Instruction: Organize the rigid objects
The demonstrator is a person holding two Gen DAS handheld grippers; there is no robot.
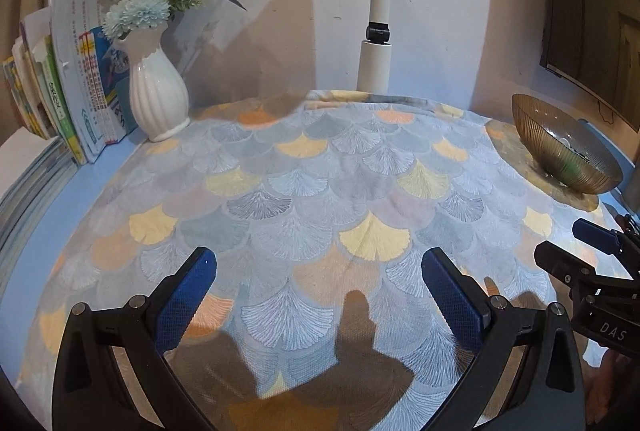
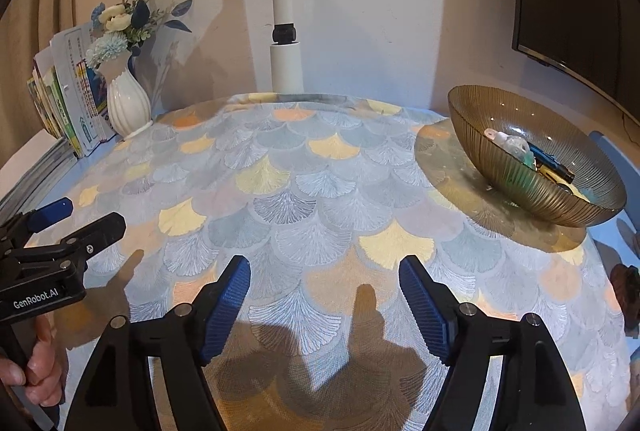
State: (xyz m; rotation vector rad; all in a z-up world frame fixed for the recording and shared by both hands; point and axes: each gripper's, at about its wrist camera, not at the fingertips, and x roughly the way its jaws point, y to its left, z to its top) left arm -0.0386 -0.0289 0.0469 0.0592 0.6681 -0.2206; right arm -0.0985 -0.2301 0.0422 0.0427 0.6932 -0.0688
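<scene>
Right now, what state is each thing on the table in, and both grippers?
left gripper: open, empty, above the cloth.
right gripper: open, empty.
glass bowl: upright, holding several small items.
white vase: upright, flowers in it.
books: standing, leaning against the wall.
tablecloth: spread flat.

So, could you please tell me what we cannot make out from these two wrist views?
- Bowl contents: in the right wrist view the small items overlap and cannot be counted; in the left wrist view the near wall hides them.
- Book titles: too small, partly behind the vase.
- White pole: top cut by the upper edge.
- Brown object: cut by the right edge, unidentifiable.
- Hand: mostly cut by the lower left edge.
</scene>
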